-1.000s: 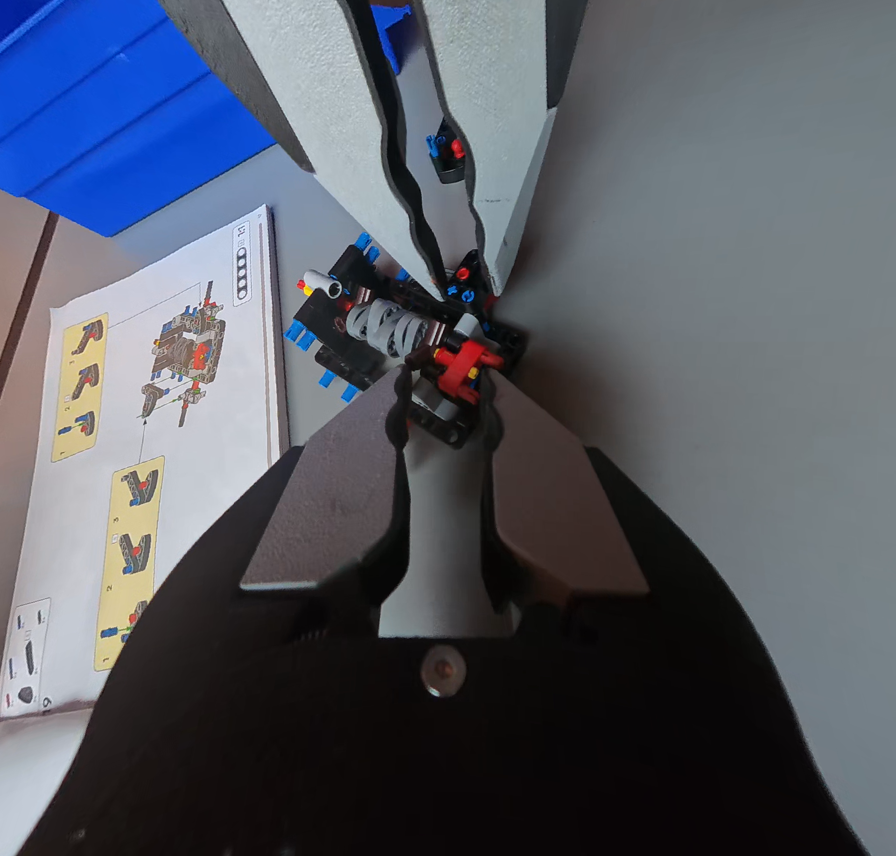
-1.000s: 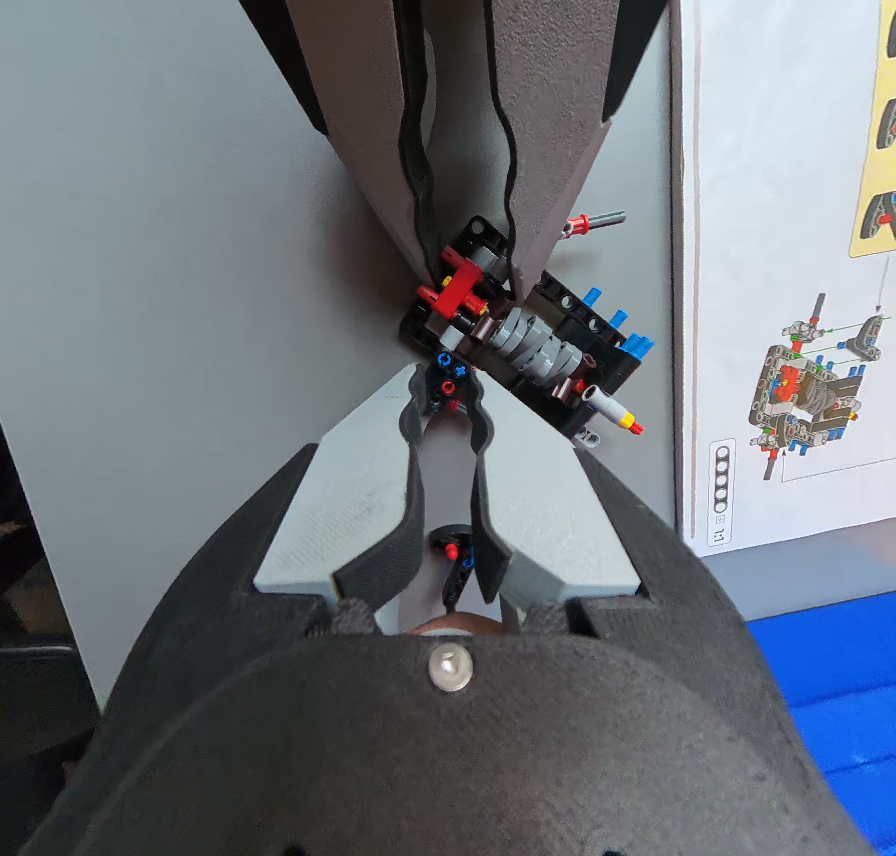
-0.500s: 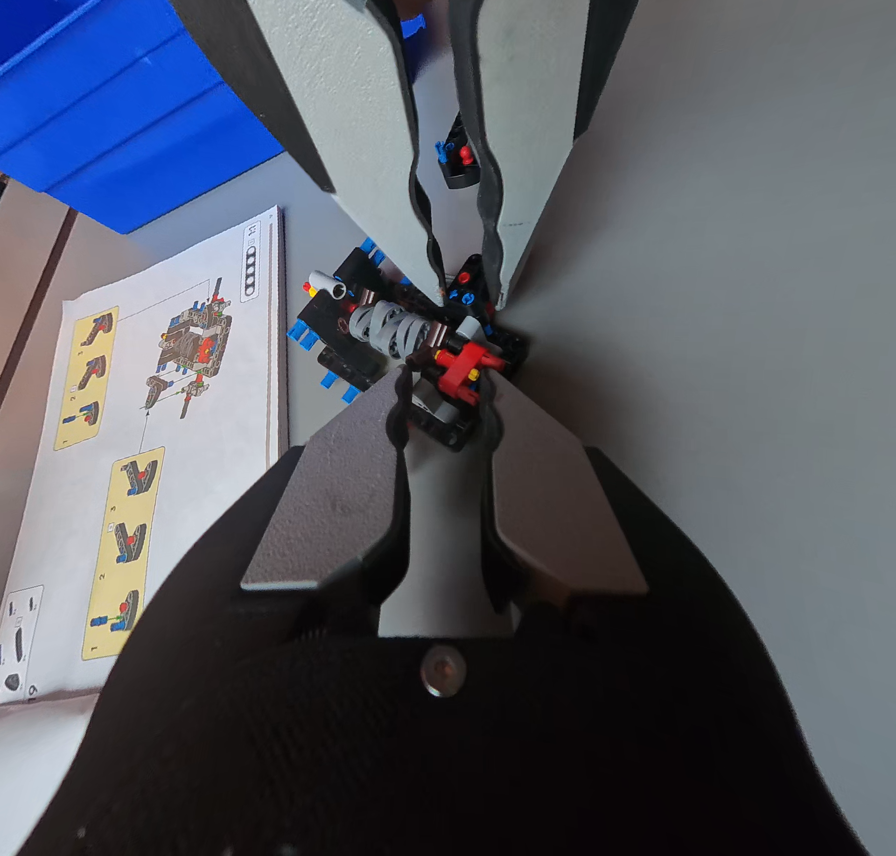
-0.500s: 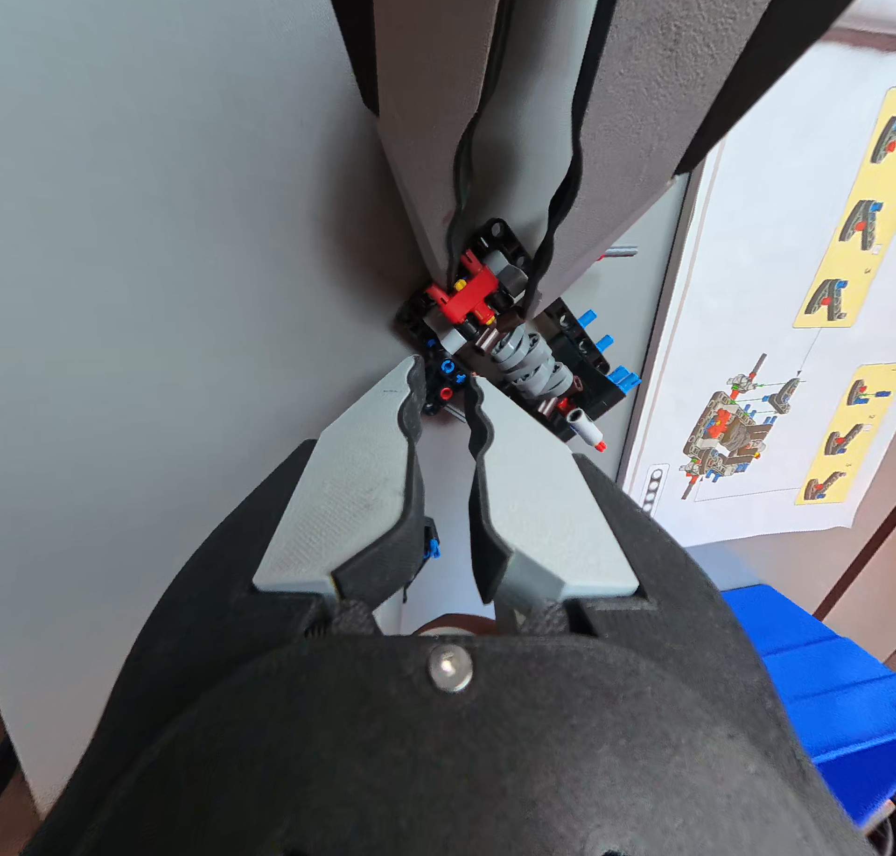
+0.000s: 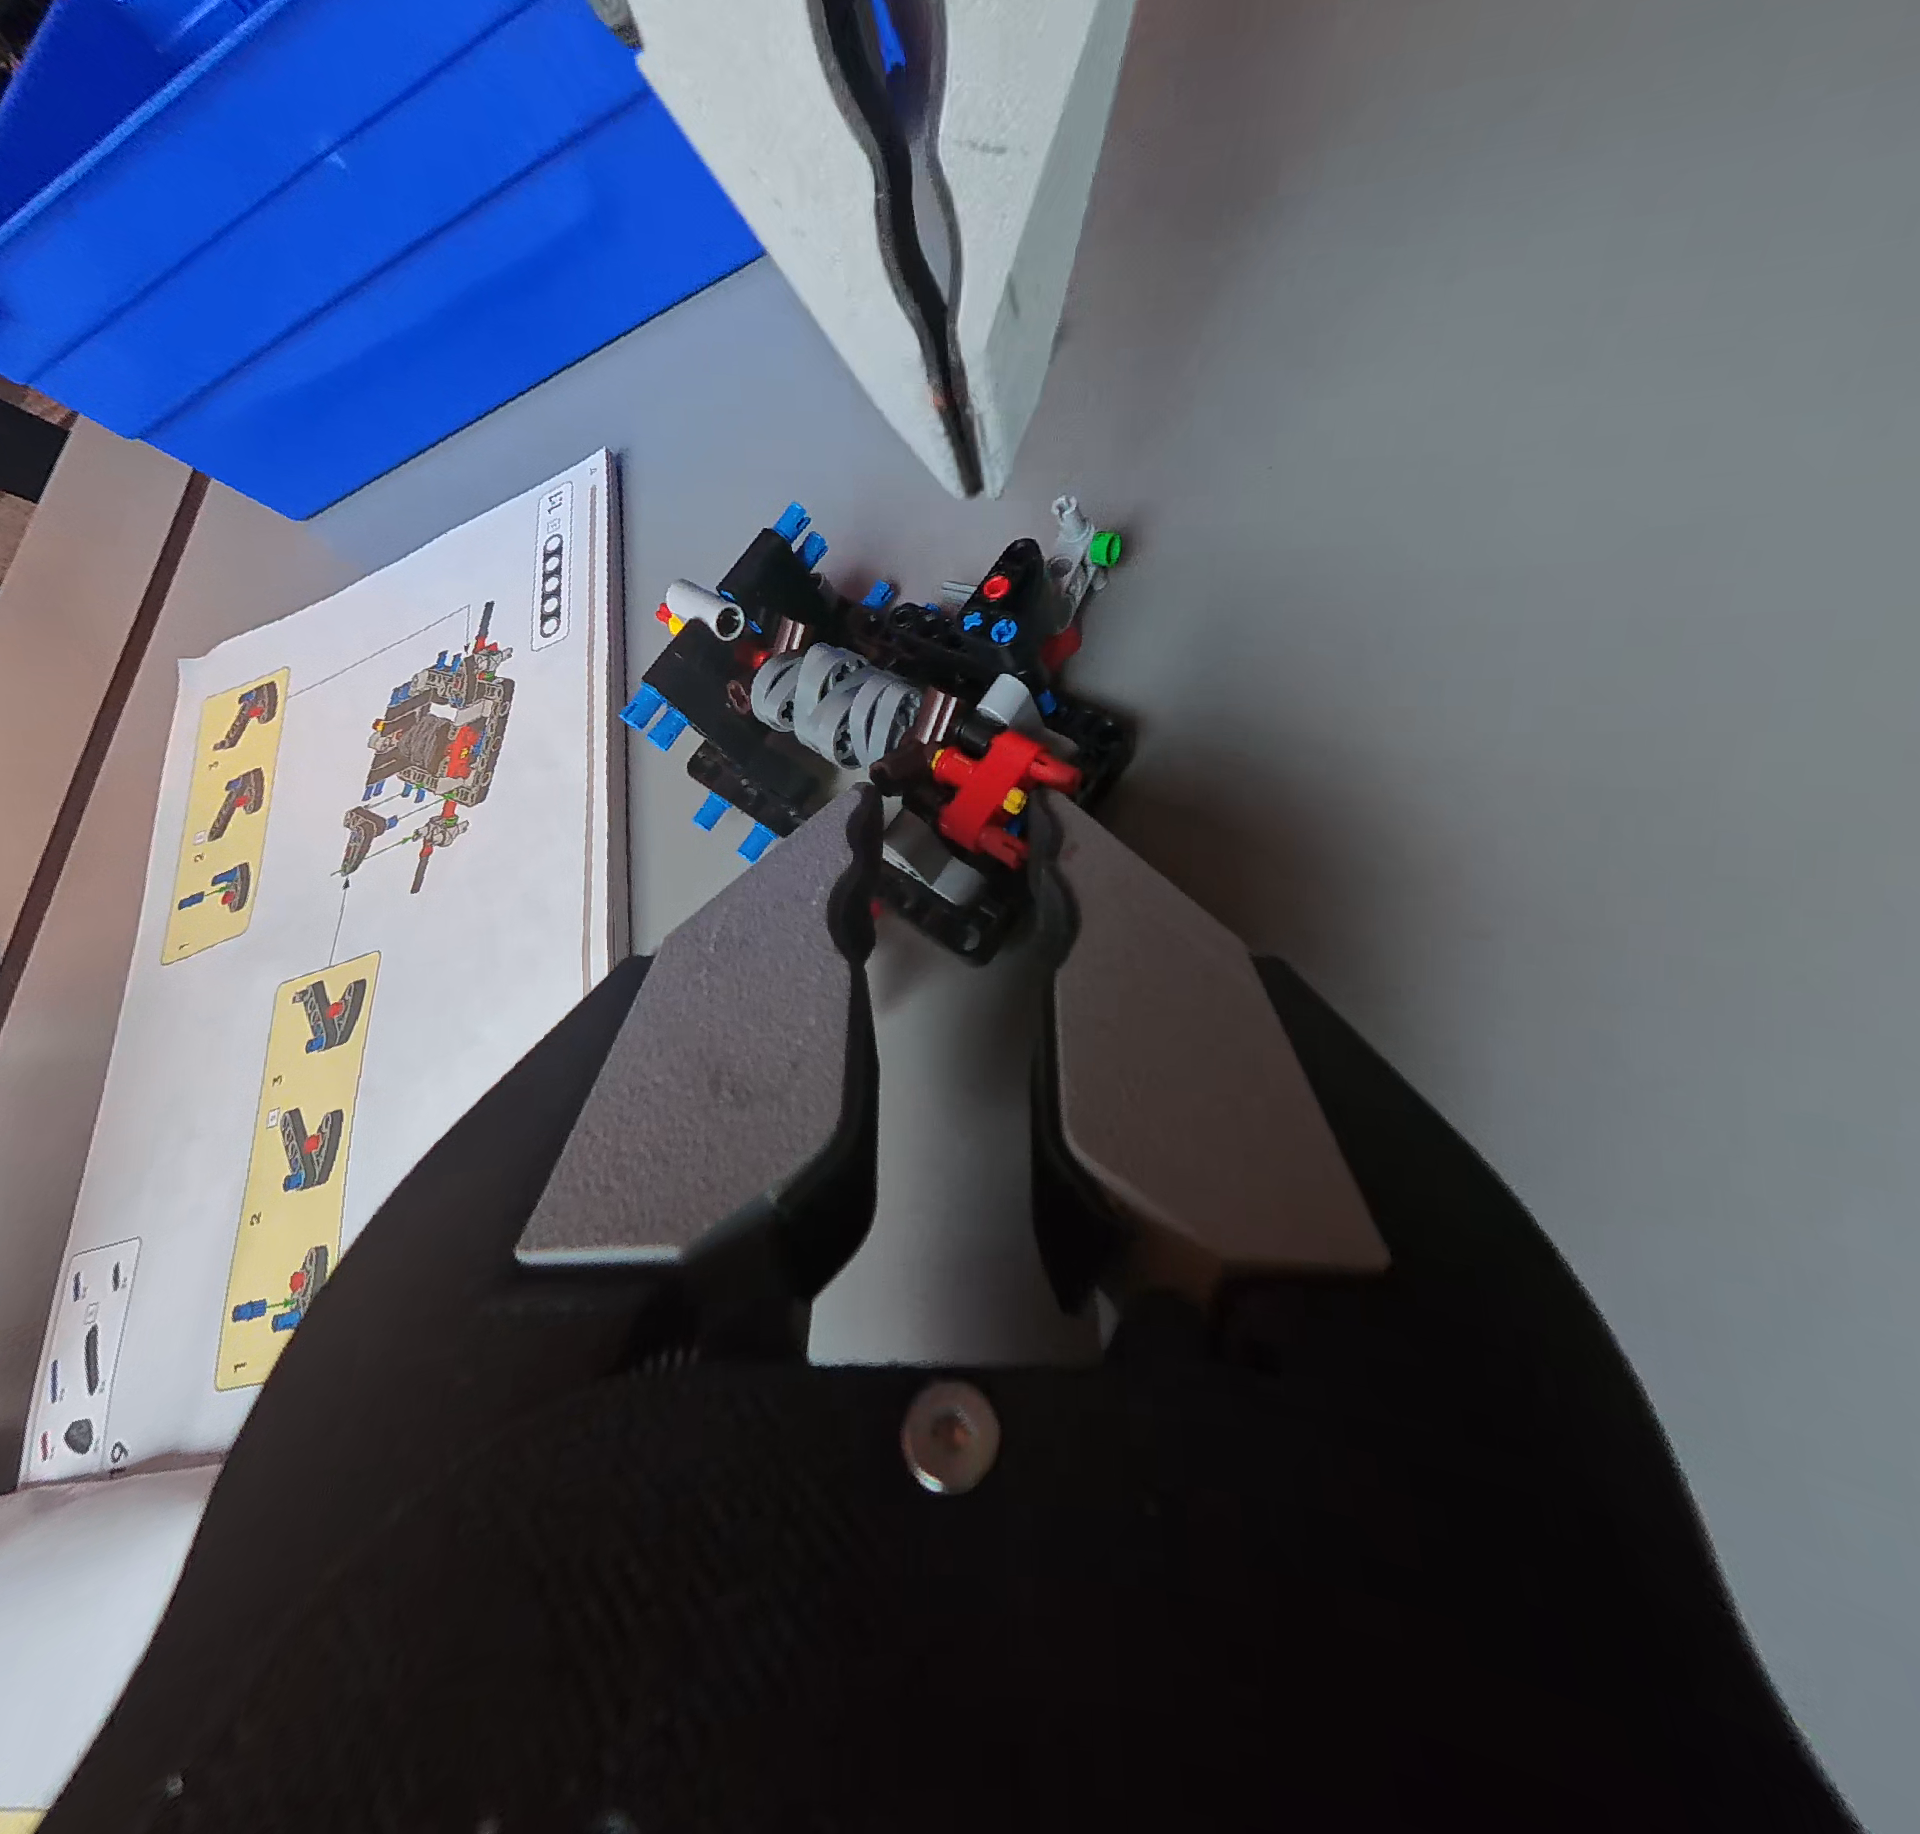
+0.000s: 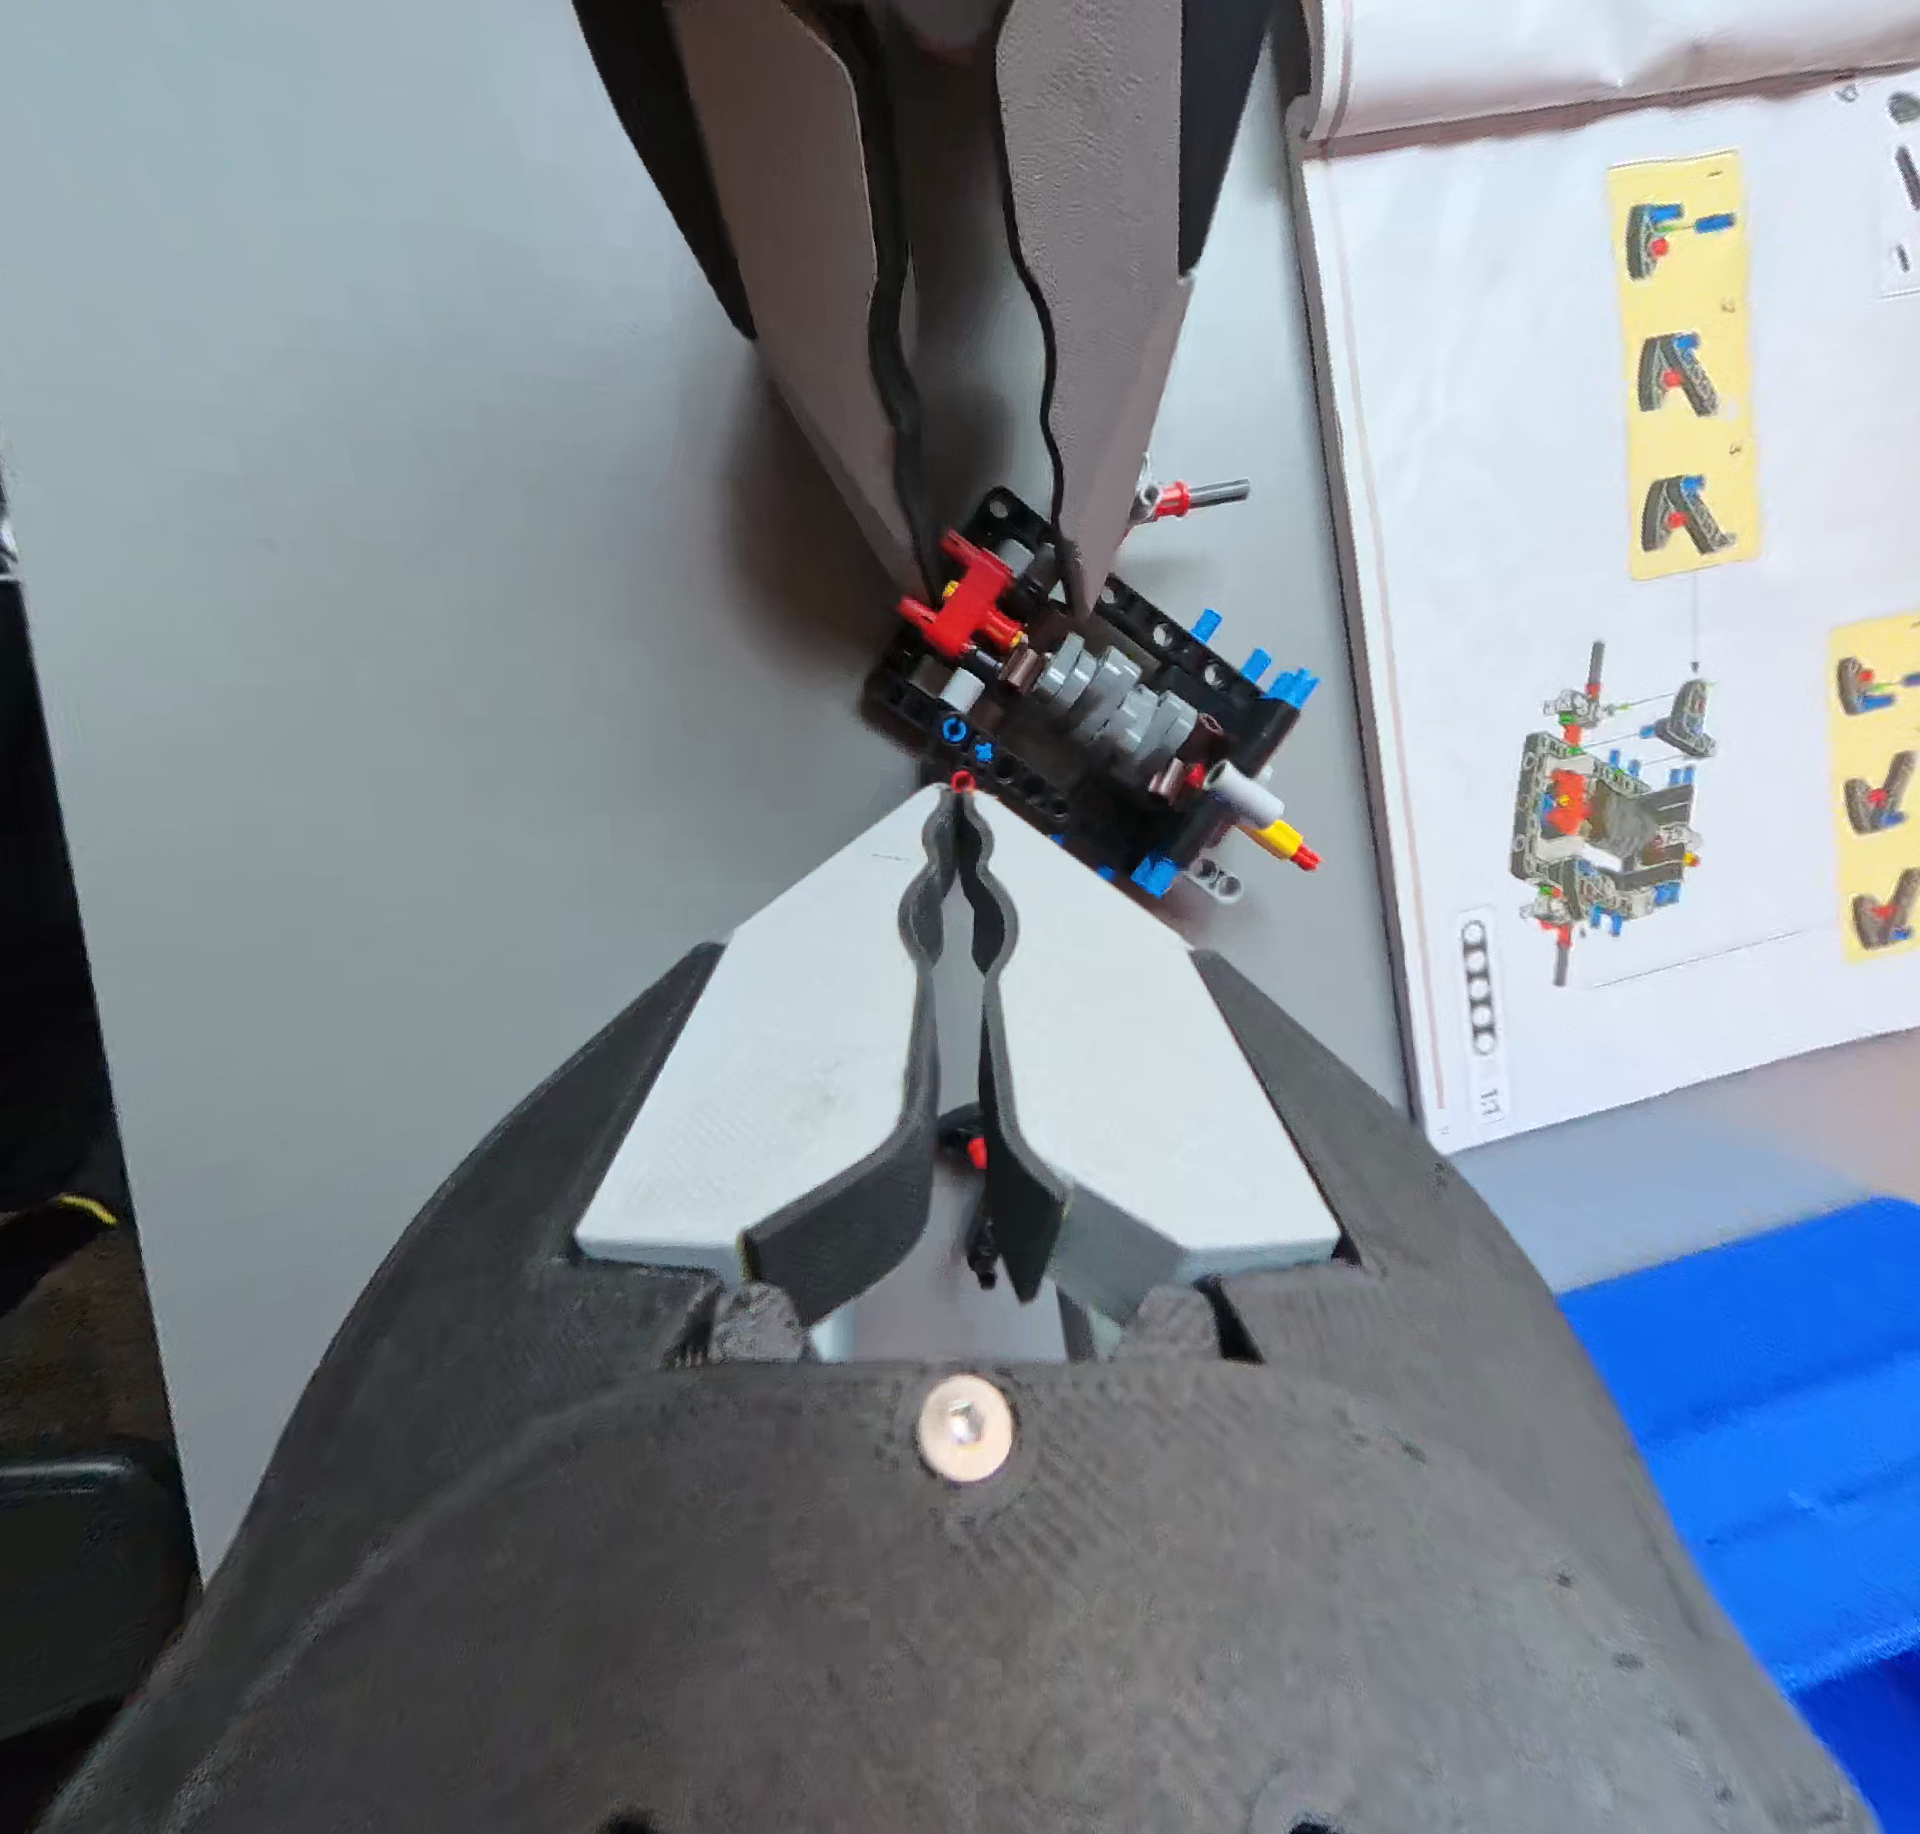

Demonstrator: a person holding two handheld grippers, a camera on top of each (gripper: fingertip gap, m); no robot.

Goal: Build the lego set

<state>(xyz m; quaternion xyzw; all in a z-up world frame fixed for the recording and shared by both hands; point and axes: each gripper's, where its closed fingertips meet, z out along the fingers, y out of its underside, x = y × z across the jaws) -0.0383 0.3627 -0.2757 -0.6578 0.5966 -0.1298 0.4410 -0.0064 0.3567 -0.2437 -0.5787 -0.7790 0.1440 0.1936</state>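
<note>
Looking over the grey table point(image 5: 1507, 434), we see the blue storage bin point(image 5: 343, 195) cut off by the frame edge in both views, its inside hidden. Next to it the open instruction booklet point(image 6: 1621, 558) lies flat, partly covered by the gripper body in the left wrist view. The lego assembly point(image 5: 883, 714), a black frame with a grey worm gear, blue pins and a red connector, sits on the table just beside the booklet. Our left gripper point(image 5: 951, 849) is partly closed around the assembly's red-connector end, its fingers on either side of it; whether the pads press firmly is hard to make out. Our right gripper point(image 6: 958, 808) has its fingertips pinched together, with only a slim gap farther back, its tip just at the assembly's near edge by a small red pin point(image 6: 962, 781); we cannot tell whether it grips anything. Only the left wrist view shows a small green-tipped grey piece point(image 5: 1086, 548) behind the assembly; only the right wrist view shows a loose red-collared axle point(image 6: 1195, 496) lying beyond the left fingers.
</note>
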